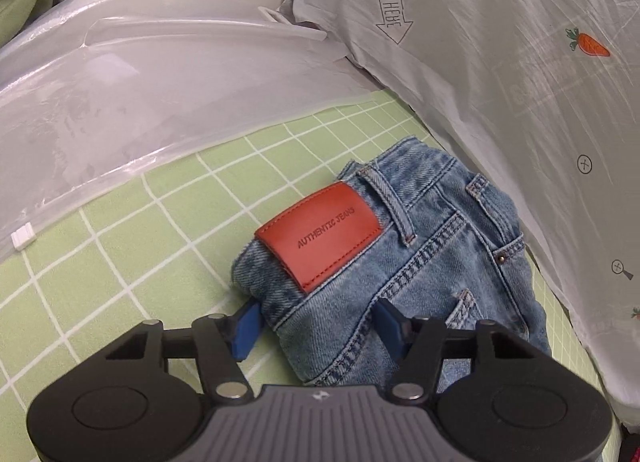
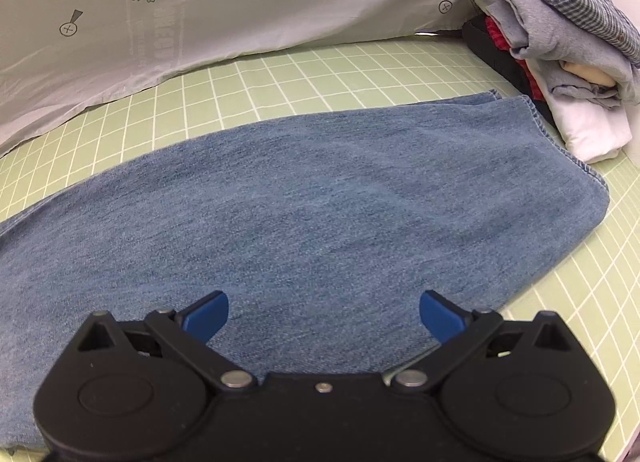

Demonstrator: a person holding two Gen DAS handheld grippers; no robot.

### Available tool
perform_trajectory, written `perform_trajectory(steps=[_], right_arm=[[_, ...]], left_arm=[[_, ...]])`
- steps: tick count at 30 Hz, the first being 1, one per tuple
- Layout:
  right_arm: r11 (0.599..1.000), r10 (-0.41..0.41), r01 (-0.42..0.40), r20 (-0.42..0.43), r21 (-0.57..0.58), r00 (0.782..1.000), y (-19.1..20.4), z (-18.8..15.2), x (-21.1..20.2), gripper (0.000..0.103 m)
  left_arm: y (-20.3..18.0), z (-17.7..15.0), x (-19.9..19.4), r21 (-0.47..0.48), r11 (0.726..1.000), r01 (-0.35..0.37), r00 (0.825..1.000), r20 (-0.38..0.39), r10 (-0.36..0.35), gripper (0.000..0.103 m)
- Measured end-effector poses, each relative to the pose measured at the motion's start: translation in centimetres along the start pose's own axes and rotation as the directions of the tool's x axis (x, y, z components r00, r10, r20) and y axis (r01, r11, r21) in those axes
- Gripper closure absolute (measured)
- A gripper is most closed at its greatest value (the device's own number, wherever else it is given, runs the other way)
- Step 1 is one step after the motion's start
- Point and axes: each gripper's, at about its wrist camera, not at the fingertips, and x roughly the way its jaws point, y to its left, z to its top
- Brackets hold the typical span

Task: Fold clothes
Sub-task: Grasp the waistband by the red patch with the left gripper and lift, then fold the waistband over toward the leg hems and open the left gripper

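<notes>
Blue jeans (image 1: 440,242) lie on the green checked sheet (image 1: 120,242), waistband end toward me, with a red-brown leather patch (image 1: 318,236) reading "AUTHENTIC JEANS". My left gripper (image 1: 318,324) is shut on the waistband just below the patch, one blue pad on each side of the bunched denim. In the right wrist view the flat jeans leg (image 2: 320,202) stretches across the sheet to its hem at the right. My right gripper (image 2: 324,316) hovers over the near part of the leg, open, with nothing between its blue pads.
A clear plastic bag (image 1: 120,102) lies at the left of the waistband. A white cover with carrot prints (image 1: 500,62) (image 2: 200,10) rises behind the jeans. A pile of folded clothes (image 2: 560,42) stands at the far right, close to the leg hem.
</notes>
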Motion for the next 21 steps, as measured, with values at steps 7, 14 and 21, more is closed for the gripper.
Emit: perform_trajectory(steps=[7,14,21], right_arm=[[0.998,0.017,-0.019,0.033,0.057,0.999,-2.0,-0.1,-0.4,0.0],[0.992,0.031,-0.037,0.052,0.12,0.998,-6.4,-0.7,-0.3,0.0],[0.978,0.012,-0.024,0.058,0.208,0.998,-13.5,-0.3,0.7,0.0]], left_arm=[[-2.9,0.3,-3.0,0.091,0.991,0.098,0.992,0.074,-0.104,0.081],[-10.7,-1.1,-6.6,0.245,0.96,0.138,0.97,0.16,-0.18,0.083],[-21.6,-8.2,-7.7,0.481,0.842,0.246,0.943,0.082,-0.322,0.083]])
